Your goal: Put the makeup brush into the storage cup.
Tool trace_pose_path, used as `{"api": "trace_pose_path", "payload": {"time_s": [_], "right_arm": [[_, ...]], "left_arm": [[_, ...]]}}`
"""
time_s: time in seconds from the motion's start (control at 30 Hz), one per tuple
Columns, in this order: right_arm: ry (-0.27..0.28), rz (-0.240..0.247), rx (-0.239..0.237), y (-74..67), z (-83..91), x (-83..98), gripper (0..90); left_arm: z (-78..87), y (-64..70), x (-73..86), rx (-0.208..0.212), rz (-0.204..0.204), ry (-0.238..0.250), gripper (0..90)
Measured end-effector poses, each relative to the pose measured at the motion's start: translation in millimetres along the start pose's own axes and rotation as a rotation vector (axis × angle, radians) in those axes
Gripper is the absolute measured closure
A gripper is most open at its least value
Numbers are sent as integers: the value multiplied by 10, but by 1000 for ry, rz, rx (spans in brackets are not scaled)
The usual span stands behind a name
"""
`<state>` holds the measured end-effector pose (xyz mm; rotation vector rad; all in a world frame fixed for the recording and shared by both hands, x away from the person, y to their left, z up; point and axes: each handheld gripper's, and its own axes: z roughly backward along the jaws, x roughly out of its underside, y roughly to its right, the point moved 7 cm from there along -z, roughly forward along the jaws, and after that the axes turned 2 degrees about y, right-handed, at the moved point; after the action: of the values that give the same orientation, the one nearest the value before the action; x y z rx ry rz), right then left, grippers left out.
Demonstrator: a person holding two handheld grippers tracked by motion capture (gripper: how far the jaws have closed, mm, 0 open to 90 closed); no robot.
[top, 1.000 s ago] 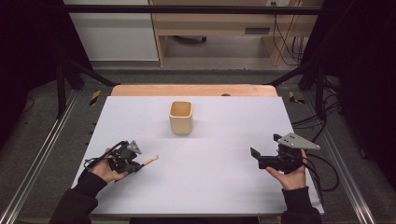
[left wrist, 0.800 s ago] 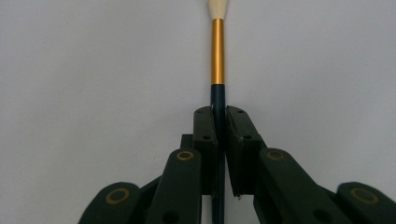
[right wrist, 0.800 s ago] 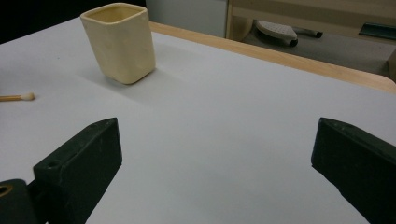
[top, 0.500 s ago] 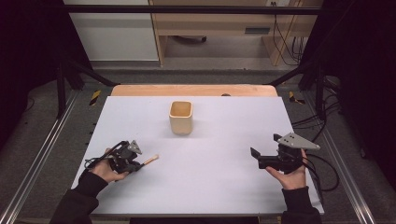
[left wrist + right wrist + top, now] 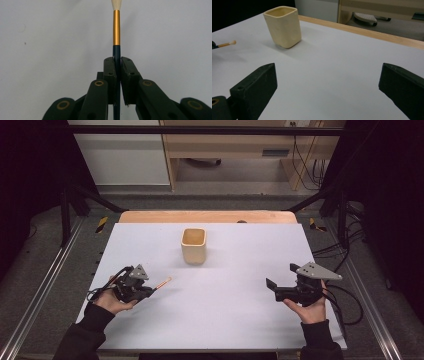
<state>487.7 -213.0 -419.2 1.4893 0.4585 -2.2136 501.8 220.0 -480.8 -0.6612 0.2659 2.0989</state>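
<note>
Left tool [image 5: 150, 290] is gripping the brush [image 5: 116, 32] low over the table [image 5: 225, 320], right tool [image 5: 327, 87] is idling unclenched; next, likely lifting and tipping brush into cup [image 5: 193, 245].

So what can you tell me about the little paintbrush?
The paintbrush is thin, with a dark blue handle, a shiny gold metal collar and a pale, soft-looking tip. The left gripper is shut on its handle, and the tip sticks out past the jaws. It lies about level just above the white table, pointing toward the cream cup.
</note>
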Motion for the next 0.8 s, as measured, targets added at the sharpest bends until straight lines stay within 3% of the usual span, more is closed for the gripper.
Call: {"api": "trace_pose_path", "payload": {"time_s": [0.03,0.3,0.47,0.8], "right_arm": [[-2,7,-1,-12,1,1,20],[2,9,-8,-63,-13,-9,20],[-1,8,-8,-80,-36,-5,25],[-6,0,-11,-127,-90,-5,33]], "left_arm": [[30,24,-28,-16,6,41,823],[64,74,-58,-44,27,135,823],[100,79,-98,-51,63,210,823],[100,91,-133,-85,104,283,824]]}}
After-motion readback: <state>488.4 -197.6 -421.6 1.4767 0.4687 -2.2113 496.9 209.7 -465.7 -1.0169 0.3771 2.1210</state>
